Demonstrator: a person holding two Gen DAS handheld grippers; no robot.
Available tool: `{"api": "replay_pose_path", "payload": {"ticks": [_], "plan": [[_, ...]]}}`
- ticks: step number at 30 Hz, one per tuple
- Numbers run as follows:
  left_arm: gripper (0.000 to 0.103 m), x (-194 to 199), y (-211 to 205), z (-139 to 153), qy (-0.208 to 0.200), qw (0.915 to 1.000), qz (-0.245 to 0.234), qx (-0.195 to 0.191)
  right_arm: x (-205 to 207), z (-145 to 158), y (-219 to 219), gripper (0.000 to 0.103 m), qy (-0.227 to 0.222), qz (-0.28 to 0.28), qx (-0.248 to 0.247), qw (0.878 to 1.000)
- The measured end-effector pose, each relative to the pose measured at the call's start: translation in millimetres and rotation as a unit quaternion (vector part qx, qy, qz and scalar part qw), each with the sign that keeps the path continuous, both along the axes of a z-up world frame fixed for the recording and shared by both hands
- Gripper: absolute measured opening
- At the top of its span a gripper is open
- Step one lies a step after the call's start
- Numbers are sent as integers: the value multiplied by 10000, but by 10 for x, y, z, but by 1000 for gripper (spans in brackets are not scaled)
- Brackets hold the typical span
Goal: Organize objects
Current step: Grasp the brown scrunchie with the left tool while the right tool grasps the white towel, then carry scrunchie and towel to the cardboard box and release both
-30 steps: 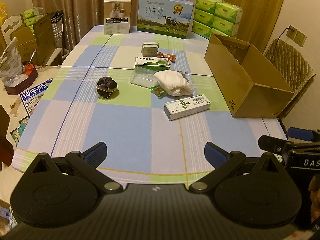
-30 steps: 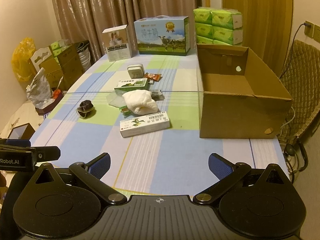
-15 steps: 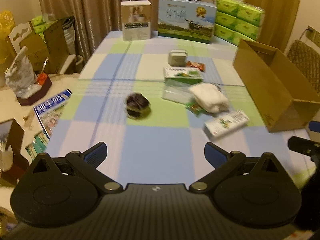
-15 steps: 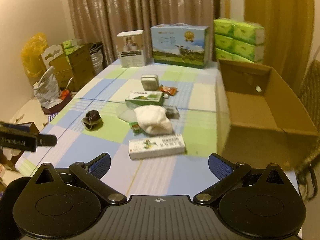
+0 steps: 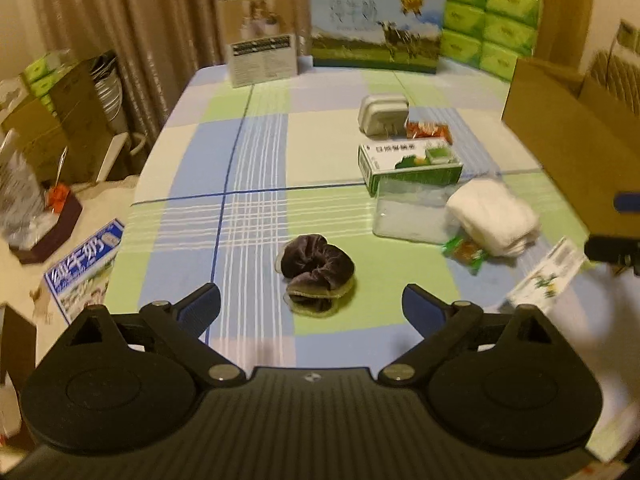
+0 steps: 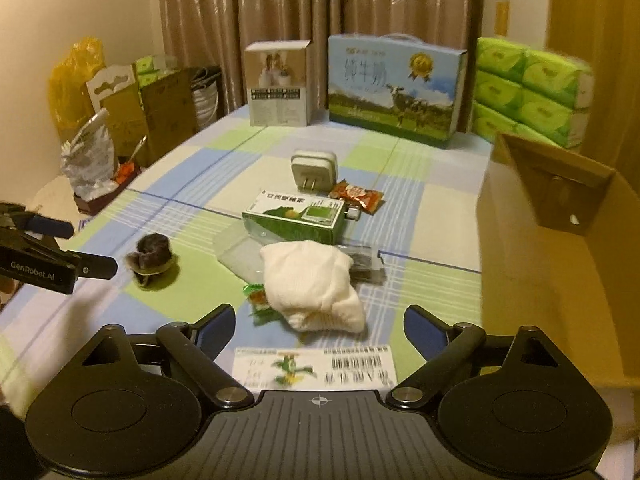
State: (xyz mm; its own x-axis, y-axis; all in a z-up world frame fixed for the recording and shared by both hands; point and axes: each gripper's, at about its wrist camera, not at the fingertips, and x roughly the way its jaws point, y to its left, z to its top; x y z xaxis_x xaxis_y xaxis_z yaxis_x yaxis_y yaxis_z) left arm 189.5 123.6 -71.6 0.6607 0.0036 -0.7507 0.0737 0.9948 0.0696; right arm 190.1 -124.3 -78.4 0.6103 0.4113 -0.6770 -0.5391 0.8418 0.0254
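Both grippers now closer over the table, left gripper (image 5: 311,306) wide open and empty, dark scrunchie (image 5: 316,271) just ahead between its fingers, right gripper (image 6: 319,330) wide open, empty, white box (image 6: 315,369) beneath, cardboard box (image 6: 560,248) to its right.

I see bare tablecloth (image 5: 256,168) left of the scrunchie (image 5: 316,272), an easy lane. Ahead, the sock (image 6: 316,288), green box (image 6: 296,220) and plug (image 6: 314,172) crowd the middle; the cardboard box (image 6: 552,276) walls off the right.
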Motion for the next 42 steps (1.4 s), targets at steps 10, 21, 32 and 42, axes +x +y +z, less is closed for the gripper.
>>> {"api": "replay_pose_path", "payload": {"ticks": [10, 21, 32, 42], "plan": [[68, 375, -21, -437, 31, 9988, -462, 158, 455, -435, 261, 79, 174, 233, -348, 9990], [17, 414, -28, -550, 306, 9981, -525, 129, 464, -501, 341, 36, 70, 362, -536, 9979], [16, 160, -319, -24, 58, 9979, -614, 170, 195, 62, 142, 26, -226, 210, -221, 9993], [16, -96, -1160, 827, -538, 9912, -1206, -52, -119, 951, -678, 26, -600, -548, 88, 9967]]}}
